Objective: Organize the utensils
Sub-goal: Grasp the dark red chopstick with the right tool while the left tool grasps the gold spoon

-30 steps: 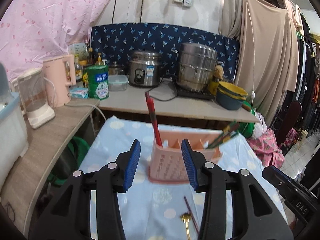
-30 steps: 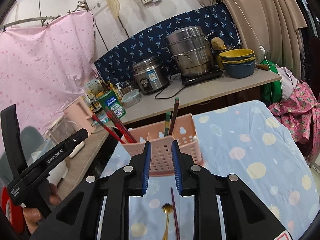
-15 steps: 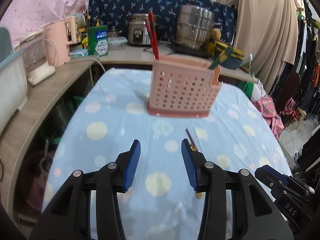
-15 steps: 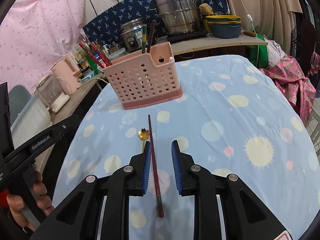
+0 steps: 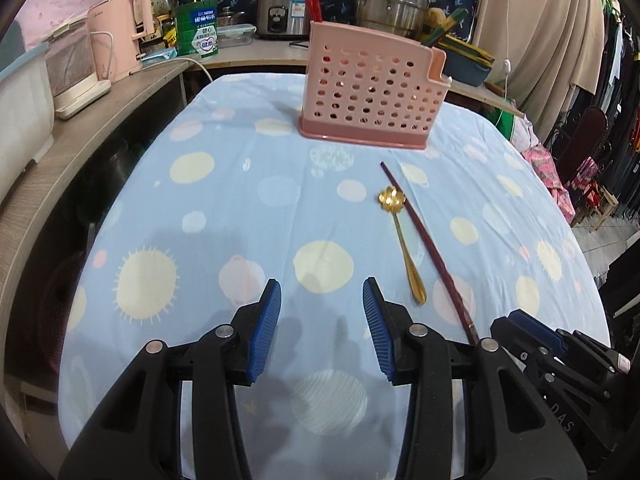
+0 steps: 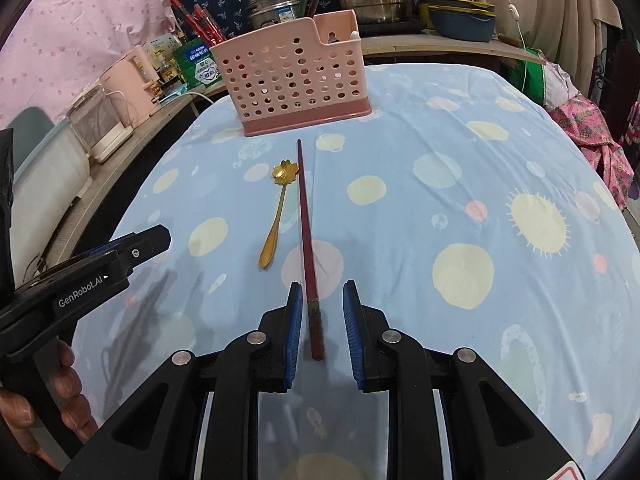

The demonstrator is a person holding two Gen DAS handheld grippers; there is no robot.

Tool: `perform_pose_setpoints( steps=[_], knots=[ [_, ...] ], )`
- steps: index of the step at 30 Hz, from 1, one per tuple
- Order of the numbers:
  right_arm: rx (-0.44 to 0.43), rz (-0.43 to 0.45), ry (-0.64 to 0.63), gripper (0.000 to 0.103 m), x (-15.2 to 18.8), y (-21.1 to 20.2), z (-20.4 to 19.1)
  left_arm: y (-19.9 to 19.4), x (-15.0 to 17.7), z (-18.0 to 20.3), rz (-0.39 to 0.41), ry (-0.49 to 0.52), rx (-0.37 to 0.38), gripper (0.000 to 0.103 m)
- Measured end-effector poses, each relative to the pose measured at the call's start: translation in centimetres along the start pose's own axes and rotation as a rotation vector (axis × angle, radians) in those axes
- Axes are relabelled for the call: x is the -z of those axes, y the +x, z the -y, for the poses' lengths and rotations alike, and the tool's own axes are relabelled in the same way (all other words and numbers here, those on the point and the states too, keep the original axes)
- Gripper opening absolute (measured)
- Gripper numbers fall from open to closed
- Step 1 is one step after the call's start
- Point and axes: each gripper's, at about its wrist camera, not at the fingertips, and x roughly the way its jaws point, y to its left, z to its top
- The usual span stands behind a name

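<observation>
Right gripper (image 6: 319,300) low, fingers spread astride chopstick (image 6: 306,236), left gripper (image 5: 322,300) spread, holding nothing

Both grippers low and level, left gripper (image 5: 322,326) fingers wide apart, right gripper (image 6: 319,330) fingers narrowly parted.

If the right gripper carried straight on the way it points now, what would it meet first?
Probably the dark red chopstick, already lying between the open right gripper fingers; farther along stands the pink utensil holder.
</observation>
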Motion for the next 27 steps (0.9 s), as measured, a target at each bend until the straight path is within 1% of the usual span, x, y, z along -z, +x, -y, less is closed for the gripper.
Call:
perform_pose_setpoints(
  steps=[9,22,26,27],
  knots=[
    [0.010,-0.033,-0.004,0.022,0.7,1.4,0.0,0.7,1.6,-0.3,-0.043,0.001,-0.008,0.041],
    [0.012,-0.055,-0.037,0.021,1.1,2.4,-0.7,1.1,2.1,-0.2,-0.063,0.003,-0.001,0.041],
    [0.024,-0.052,-0.039,0.015,1.2,2.4,-0.5,1.2,2.1,0.0,-0.069,0.003,0.006,0.041],
    [0.031,-0.051,-0.039,0.009,1.2,2.4,-0.5,1.3,2.1,0.0,-0.071,0.003,0.008,0.041]
  ],
)
